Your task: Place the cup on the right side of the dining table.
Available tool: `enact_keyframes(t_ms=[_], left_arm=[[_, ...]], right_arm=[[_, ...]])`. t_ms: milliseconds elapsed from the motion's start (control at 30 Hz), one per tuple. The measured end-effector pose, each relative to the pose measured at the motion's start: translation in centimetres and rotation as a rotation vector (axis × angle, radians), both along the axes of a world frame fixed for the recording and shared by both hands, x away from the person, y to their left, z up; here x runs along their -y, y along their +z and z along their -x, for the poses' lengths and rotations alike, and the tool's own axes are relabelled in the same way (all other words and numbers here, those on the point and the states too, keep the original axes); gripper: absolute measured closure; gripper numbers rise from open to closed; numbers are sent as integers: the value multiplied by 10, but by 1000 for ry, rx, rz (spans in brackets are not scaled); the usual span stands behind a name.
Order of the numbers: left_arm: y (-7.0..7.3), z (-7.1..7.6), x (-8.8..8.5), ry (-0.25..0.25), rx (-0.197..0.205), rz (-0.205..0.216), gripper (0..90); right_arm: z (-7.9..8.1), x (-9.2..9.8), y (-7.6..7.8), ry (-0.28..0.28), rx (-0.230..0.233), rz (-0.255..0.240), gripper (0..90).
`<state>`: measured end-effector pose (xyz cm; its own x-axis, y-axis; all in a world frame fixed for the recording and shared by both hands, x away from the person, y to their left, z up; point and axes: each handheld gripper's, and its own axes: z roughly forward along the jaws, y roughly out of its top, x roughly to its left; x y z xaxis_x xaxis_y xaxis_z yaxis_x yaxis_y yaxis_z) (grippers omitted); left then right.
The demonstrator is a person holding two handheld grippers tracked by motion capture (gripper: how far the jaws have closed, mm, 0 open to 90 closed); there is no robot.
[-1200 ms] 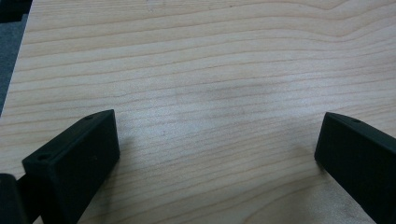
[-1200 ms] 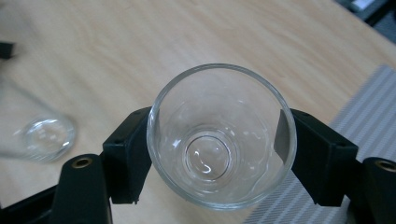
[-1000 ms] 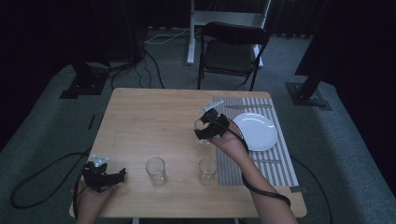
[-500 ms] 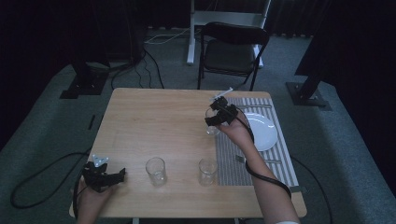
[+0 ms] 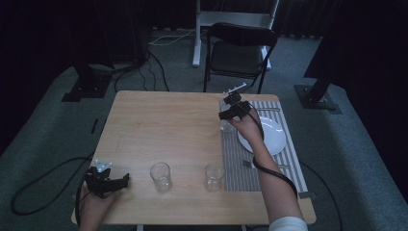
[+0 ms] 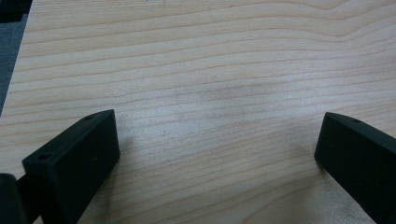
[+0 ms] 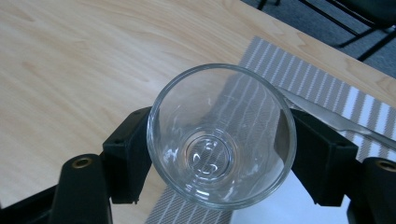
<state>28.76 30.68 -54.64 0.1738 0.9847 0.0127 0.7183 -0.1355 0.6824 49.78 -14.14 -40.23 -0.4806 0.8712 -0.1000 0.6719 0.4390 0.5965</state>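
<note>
I am holding the clear round drinking glass clamped in my right tool; I should be lowering it upright beside the white round plate, while my left tool is resting apart.

the right arm reaches far over the table's right half, its forearm stretched out and the right gripper at the far end, jaws clamped on a glass. the left gripper sits low at the near left corner, jaws spread wide, nothing between them.
</note>
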Motion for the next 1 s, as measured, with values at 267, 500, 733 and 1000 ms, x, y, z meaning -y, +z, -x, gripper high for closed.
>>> enact_keyframes(t_ms=[267,500,733,1000], left_arm=[[0,0,0,0,0,0,3],[0,0,0,3,0,0,3],[0,0,1,4,-1,1,3],[0,0,1,5,0,1,3]], right_arm=[[-21,10,-5,-63,-15,0,282],[-38,15,-10,-112,-23,0,282],[-52,22,-22,-160,-36,-47,282],[-59,32,-37,-171,-55,-37,282]])
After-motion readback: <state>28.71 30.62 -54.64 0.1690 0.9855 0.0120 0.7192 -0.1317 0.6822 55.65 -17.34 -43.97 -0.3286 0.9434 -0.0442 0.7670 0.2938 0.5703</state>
